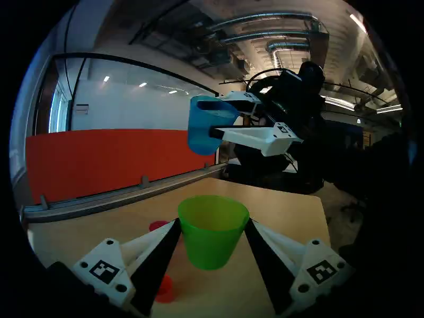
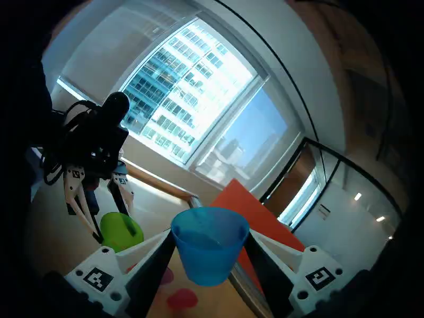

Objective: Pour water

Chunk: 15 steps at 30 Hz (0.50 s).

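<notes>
Left gripper view has the left gripper (image 1: 212,222) clamped snug on an upright green cup (image 1: 212,241) over the wooden table (image 1: 286,204). Right gripper (image 2: 210,236) is squeezed onto a blue cup (image 2: 209,254), tipped sideways, higher up and well apart from the green one

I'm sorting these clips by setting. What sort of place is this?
Most likely an office or lab in a city: exposed ceiling ducts, a glass partition with an orange panel, and a big window facing tower blocks. A wooden table lies beneath the gripped green cup and blue cup.
</notes>
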Available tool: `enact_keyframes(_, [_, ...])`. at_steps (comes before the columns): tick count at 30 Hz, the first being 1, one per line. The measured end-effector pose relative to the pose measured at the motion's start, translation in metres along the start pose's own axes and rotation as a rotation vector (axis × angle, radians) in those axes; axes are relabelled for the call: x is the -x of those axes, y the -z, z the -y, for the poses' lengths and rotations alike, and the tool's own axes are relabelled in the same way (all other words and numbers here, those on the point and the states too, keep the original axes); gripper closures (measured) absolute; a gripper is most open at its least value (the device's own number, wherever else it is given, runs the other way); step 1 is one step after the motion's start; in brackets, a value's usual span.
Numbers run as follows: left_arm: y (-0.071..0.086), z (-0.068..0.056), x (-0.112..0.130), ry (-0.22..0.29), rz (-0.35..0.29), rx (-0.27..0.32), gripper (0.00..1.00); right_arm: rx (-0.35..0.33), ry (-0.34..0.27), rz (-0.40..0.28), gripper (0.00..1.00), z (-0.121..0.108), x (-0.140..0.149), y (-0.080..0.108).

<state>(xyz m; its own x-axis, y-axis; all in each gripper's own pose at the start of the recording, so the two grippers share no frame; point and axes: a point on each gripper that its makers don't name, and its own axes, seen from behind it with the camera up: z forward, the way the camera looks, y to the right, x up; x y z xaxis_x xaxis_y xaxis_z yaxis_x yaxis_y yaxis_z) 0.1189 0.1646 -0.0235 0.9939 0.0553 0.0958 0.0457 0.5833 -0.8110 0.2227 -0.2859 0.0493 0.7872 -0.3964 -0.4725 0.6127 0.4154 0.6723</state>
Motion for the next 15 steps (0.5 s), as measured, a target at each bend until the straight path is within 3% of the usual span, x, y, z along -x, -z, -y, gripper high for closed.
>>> enact_keyframes(15, [0.001, -0.001, 0.001, 0.001, -0.003, 0.001, 0.13, -0.001, 0.127, -0.003, 0.1, -0.004, -0.006, -0.013])
